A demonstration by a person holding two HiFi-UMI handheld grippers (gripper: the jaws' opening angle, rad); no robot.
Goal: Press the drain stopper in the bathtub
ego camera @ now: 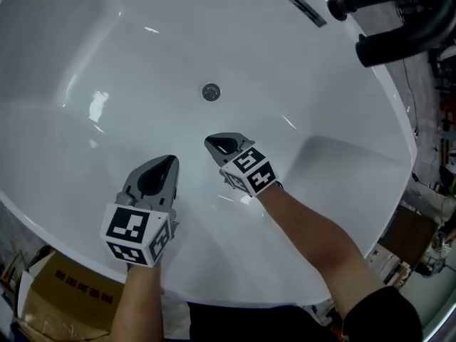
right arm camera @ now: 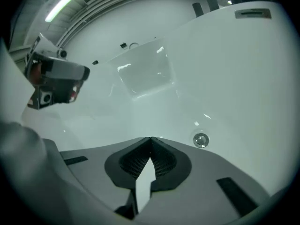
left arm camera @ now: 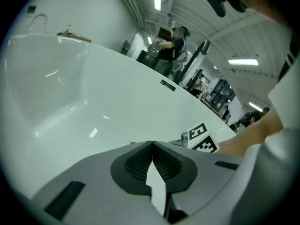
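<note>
A round chrome drain stopper (ego camera: 211, 91) sits in the floor of the white bathtub (ego camera: 85, 63); it also shows in the right gripper view as the stopper (right arm camera: 201, 139), just right of the jaws. My right gripper (ego camera: 211, 143) hovers inside the tub a little short of the stopper, jaws shut with nothing between them. My left gripper (ego camera: 171, 161) hangs lower left over the tub's near slope, also shut and empty. In its own view the left gripper (left arm camera: 152, 143) points across the tub wall, and the right gripper's marker cube (left arm camera: 202, 137) shows beyond it.
A black faucet spout (ego camera: 402, 20) arches over the tub's far right rim beside a slot overflow (ego camera: 305, 7). A cardboard box (ego camera: 60, 298) stands on the floor at lower left. Clutter lies past the tub's right edge (ego camera: 427, 248). A person (left arm camera: 169, 48) stands far off.
</note>
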